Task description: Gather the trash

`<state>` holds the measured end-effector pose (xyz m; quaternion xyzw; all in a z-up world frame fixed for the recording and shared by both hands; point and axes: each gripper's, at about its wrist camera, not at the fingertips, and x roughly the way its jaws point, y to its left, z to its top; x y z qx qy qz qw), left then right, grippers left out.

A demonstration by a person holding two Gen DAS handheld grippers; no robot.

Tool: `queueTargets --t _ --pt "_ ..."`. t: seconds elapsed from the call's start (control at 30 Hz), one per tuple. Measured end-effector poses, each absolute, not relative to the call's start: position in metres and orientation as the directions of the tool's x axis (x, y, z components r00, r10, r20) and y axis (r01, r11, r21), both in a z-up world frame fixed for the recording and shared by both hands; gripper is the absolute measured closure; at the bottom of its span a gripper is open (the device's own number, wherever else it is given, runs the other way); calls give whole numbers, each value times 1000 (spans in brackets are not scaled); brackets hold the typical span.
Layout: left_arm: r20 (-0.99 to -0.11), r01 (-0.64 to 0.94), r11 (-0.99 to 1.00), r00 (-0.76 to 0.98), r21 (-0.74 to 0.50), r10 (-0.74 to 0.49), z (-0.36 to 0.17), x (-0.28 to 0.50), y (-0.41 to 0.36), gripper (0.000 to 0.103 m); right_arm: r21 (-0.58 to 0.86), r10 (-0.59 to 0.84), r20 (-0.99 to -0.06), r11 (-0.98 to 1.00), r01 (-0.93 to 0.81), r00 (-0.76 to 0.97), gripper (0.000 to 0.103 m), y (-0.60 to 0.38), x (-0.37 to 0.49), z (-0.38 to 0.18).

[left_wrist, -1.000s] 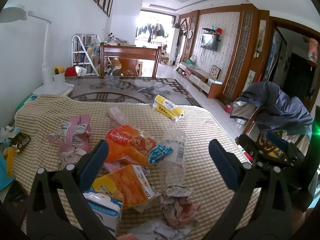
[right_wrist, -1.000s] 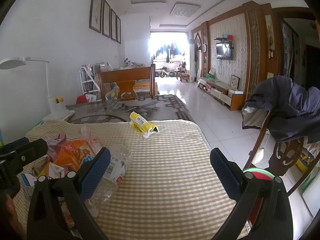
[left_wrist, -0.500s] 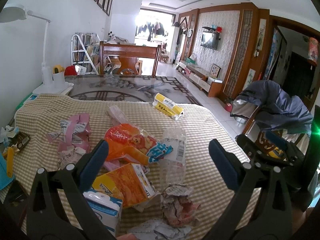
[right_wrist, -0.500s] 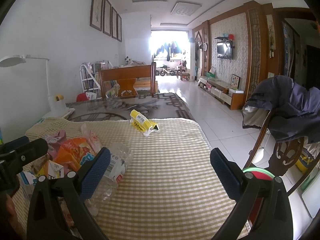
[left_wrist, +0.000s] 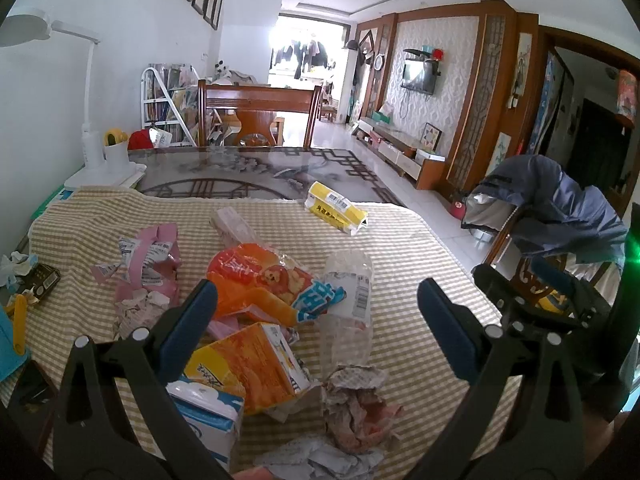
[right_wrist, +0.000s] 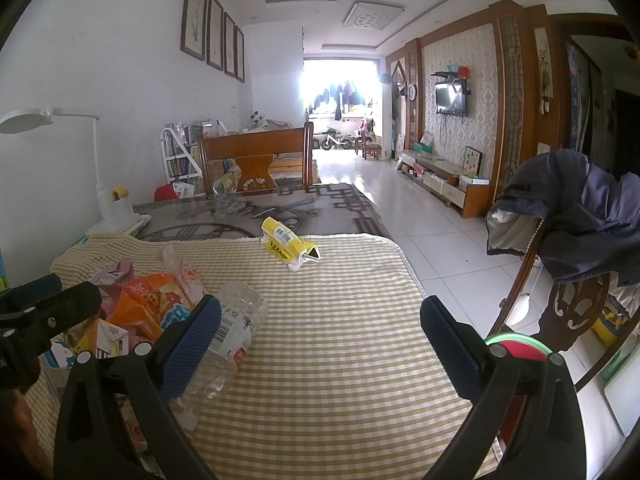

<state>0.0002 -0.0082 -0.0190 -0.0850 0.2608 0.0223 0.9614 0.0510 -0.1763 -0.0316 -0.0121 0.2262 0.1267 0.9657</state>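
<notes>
My left gripper (left_wrist: pixel 316 312) has its fingers spread wide with nothing between the pads, hovering over the trash pile on the checked cloth (left_wrist: pixel 400 248). Between the two fingers I see the orange snack bag (left_wrist: pixel 256 280) and the crushed clear bottle (left_wrist: pixel 348 304), lying side by side and touching. Just inside my left finger (left_wrist: pixel 188 324) sits the orange carton (left_wrist: pixel 244 368), with the blue-and-white carton (left_wrist: pixel 208 416) beneath that finger. Below the bottle, nearer me, lies a crumpled paper wad (left_wrist: pixel 356 404). Outside the left finger is the torn pink wrapper (left_wrist: pixel 148 256). Far ahead, past the fingertips, the yellow box (left_wrist: pixel 334 208) lies alone near the cloth's far edge.

My right gripper (right_wrist: pixel 320 328) is also spread wide and empty, over bare cloth. The bottle (right_wrist: pixel 228 340) lies against its left finger (right_wrist: pixel 188 344); the yellow box (right_wrist: pixel 288 244) is well ahead, between the fingers.
</notes>
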Motion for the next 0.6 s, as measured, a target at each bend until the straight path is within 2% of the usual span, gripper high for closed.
queueTargets --t 0.6 --pt "-514 -85 985 858 -149 -4 -25 1 -10 5 43 241 -452 968 -249 859 7 -167 49 -46"
